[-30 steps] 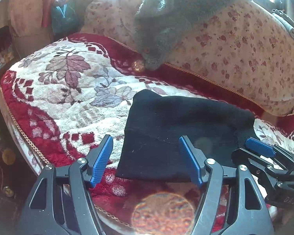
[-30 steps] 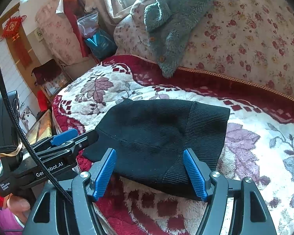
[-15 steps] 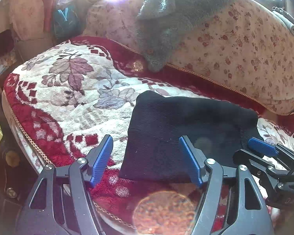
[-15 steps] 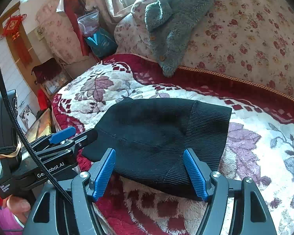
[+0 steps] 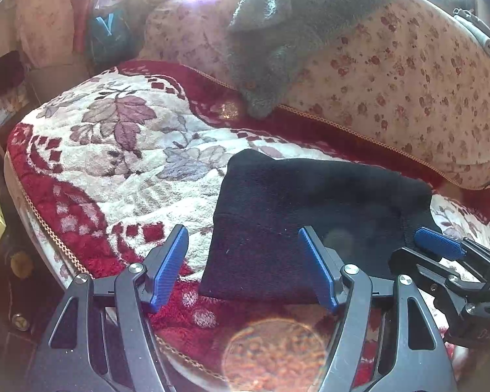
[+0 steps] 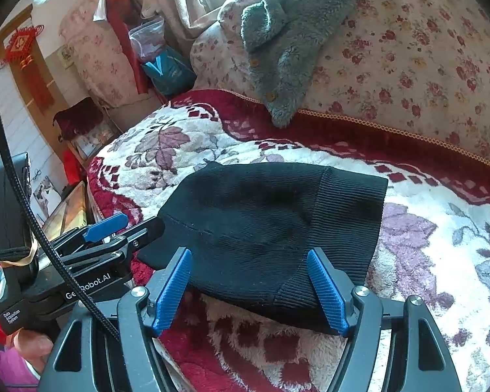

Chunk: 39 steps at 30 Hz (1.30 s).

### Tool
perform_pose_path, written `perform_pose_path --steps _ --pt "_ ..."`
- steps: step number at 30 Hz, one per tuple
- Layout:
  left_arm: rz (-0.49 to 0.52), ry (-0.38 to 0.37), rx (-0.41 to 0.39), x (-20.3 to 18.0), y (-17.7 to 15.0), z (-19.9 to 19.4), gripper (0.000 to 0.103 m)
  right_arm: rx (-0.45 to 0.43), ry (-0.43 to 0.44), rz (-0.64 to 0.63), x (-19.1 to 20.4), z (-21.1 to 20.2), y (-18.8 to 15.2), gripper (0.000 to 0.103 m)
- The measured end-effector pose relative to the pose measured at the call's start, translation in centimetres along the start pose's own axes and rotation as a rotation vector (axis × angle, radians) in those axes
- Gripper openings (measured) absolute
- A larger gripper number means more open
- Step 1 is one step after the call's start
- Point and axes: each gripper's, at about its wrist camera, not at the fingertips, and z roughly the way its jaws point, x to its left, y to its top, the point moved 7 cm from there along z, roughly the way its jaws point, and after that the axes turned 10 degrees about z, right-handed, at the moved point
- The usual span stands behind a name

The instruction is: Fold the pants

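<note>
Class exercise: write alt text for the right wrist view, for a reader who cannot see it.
Folded black pants lie on a red and white floral blanket, with the open right gripper just in front of their near edge. The left gripper reaches in from the left, and a grey fleece garment drapes over a floral cushion behind.

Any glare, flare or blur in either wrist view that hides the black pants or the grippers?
Left wrist view: blown-out sunlight along the top edge, a round orange flare spot low between the left gripper fingers, and a faint haze over the black pants, which stay readable. Right wrist view: evenly lit and sharp; the pants' ribbing is clear past the right gripper; only fisheye bending and dark corners.
</note>
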Motion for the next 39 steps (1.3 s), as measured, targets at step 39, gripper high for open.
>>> perform_pose_path --steps 39 --pt "0.008 0.012 -0.001 0.12 0.21 0.03 0.070 0.011 -0.004 -0.010 0.05 0.23 -0.19 0.071"
